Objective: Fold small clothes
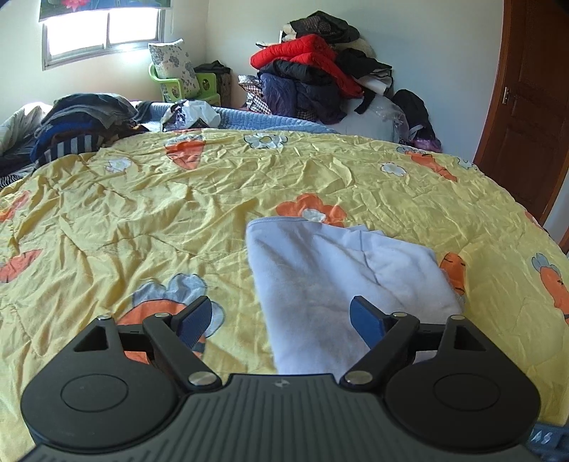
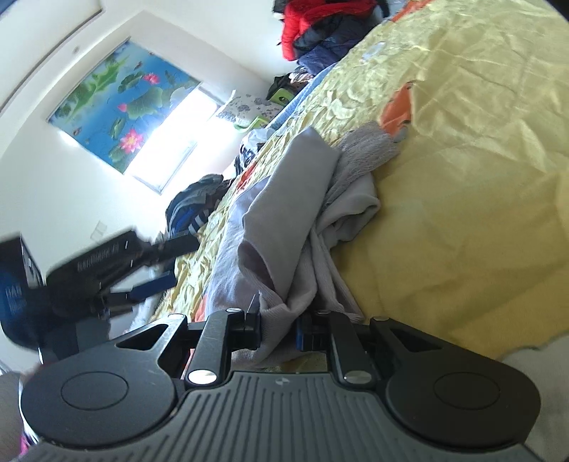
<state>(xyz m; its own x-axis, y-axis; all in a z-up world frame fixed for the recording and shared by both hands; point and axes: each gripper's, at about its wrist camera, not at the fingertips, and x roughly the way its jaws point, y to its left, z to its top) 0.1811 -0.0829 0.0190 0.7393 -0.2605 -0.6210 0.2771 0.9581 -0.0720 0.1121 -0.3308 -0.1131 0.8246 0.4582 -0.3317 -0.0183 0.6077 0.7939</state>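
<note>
A small pale blue-white garment (image 1: 341,280) lies partly folded on the yellow carrot-print quilt (image 1: 142,213). My left gripper (image 1: 281,316) is open above the garment's near end, touching nothing; it also shows in the right wrist view (image 2: 167,263), at the left. My right gripper (image 2: 279,327) is shut on a bunched edge of the same garment (image 2: 291,199), lifting it off the quilt (image 2: 462,177). The view is tilted, and the cloth hides the fingertips.
Piles of dark and striped clothes (image 1: 78,124) sit at the bed's far left. A heap of red and dark jackets (image 1: 320,71) stands behind the bed. A wooden door (image 1: 530,106) is at the right, and a window (image 1: 103,32) at the far left.
</note>
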